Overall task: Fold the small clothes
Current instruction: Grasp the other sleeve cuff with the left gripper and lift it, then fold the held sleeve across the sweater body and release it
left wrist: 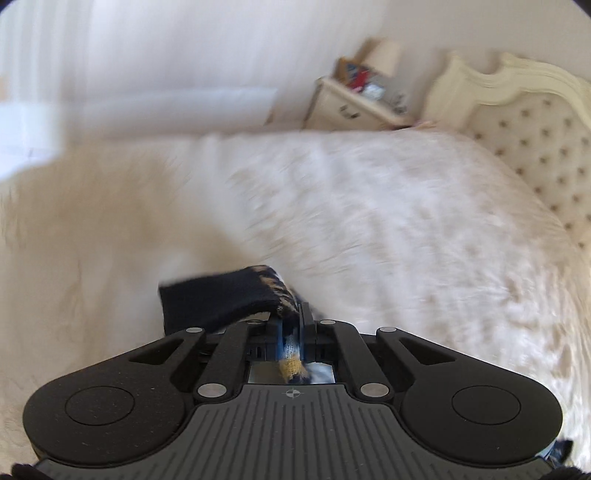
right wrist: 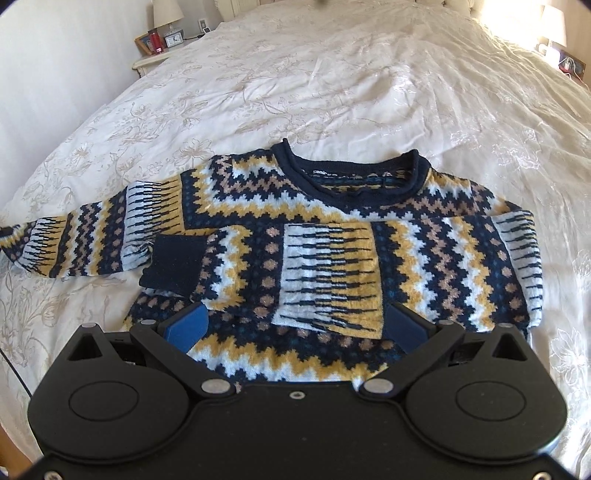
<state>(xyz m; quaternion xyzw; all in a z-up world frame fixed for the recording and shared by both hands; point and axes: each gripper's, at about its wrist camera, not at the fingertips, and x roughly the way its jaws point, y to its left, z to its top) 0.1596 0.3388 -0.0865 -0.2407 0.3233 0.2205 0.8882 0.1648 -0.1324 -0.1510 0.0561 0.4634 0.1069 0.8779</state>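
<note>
A small knitted sweater (right wrist: 332,229) in navy, yellow, white and tan zigzags lies front up on the bed, collar toward the far side. One sleeve is folded across its chest, and that sleeve's navy cuff (right wrist: 173,269) lies on the left. The other sleeve (right wrist: 85,236) stretches out to the left edge of the right wrist view. My right gripper (right wrist: 295,325) hovers open over the sweater's lower body, nothing between its blue pads. My left gripper (left wrist: 291,314) is shut on a sleeve end of the sweater; a navy cuff (left wrist: 214,295) sticks out to the left of its jaws.
A cream embroidered bedspread (right wrist: 332,92) covers the whole bed. A tufted headboard (left wrist: 535,129) rises at the far end. A nightstand (right wrist: 155,55) with a lamp, clock and small items stands beside the bed. A second lamp (right wrist: 554,26) stands on the other side.
</note>
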